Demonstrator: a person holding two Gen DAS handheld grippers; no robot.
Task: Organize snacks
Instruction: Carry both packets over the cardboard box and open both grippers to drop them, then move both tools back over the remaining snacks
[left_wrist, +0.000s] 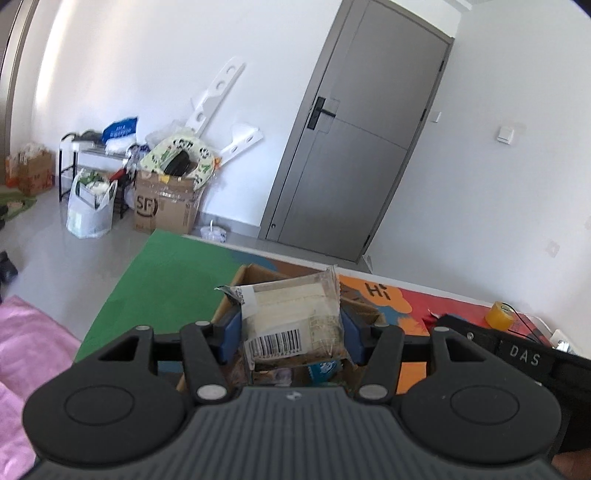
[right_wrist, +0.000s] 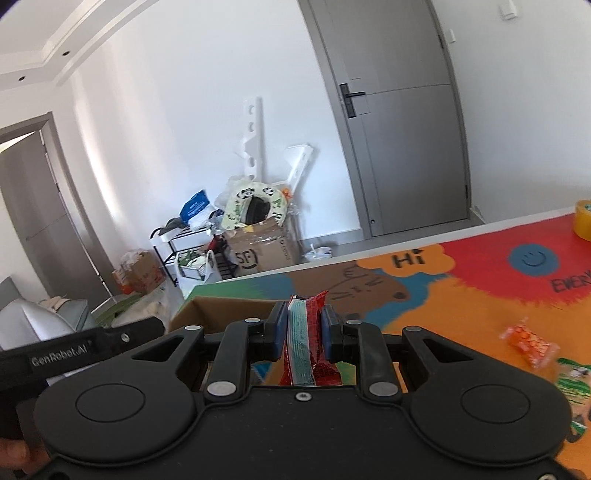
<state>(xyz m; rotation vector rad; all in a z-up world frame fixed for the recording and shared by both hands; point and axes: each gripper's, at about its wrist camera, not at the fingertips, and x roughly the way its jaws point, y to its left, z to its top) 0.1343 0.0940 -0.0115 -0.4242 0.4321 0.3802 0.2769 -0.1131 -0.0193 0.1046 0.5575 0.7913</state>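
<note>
Each held over the cardboard box at twelve o'clock, seemingly for dropping in, the left gripper pinches a clear packet and the right gripper a red packet.

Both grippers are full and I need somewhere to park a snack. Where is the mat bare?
Bare: the green mat left of the cardboard box, and the orange stretch between the box and the orange snack packet. Crowded: the right edge, with that packet, a green wrapper and the yellow tape roll.
</note>
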